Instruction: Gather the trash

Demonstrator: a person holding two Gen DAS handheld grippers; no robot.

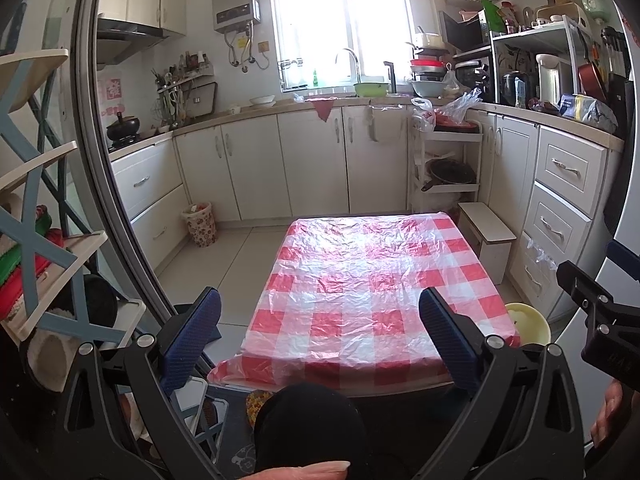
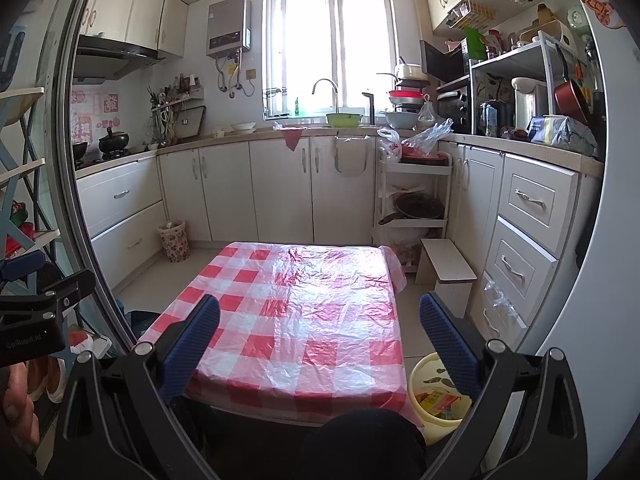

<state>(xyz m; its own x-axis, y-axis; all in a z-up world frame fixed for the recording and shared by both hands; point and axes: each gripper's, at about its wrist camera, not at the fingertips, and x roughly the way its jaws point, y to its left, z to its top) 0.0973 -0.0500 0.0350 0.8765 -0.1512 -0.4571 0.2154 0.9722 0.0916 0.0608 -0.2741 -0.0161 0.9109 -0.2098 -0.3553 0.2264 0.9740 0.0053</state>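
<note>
Trash sits inside a pale yellow bin [image 2: 430, 396] on the floor just beside the near right corner of the table [image 2: 288, 320]; orange and yellow wrappers lie at its bottom, seen in the right wrist view, while the left wrist view shows only part of the bin's rim past the table edge. A wrinkled plastic cloth in red and white checks covers the tabletop, and nothing lies on it. Both grippers are held above the near end of the table, pointing across it toward the window [image 2: 332, 44]. The left gripper [image 1: 320, 344] has its 2 blue-padded fingers [image 1: 192, 336] spread wide with nothing between them. The right gripper [image 2: 320, 344] is likewise spread wide and empty, its right finger crossing in front of the yellow bin. A dark rounded shape, apparently the person's knee [image 1: 308, 428], fills the bottom centre below the table edge in both views. A flowered wastebasket [image 1: 200, 224] stands on the floor against the left cabinets, well apart from the table. A small white stool [image 2: 448, 276] stands near the far right corner of the table, beside the drawers.
</note>
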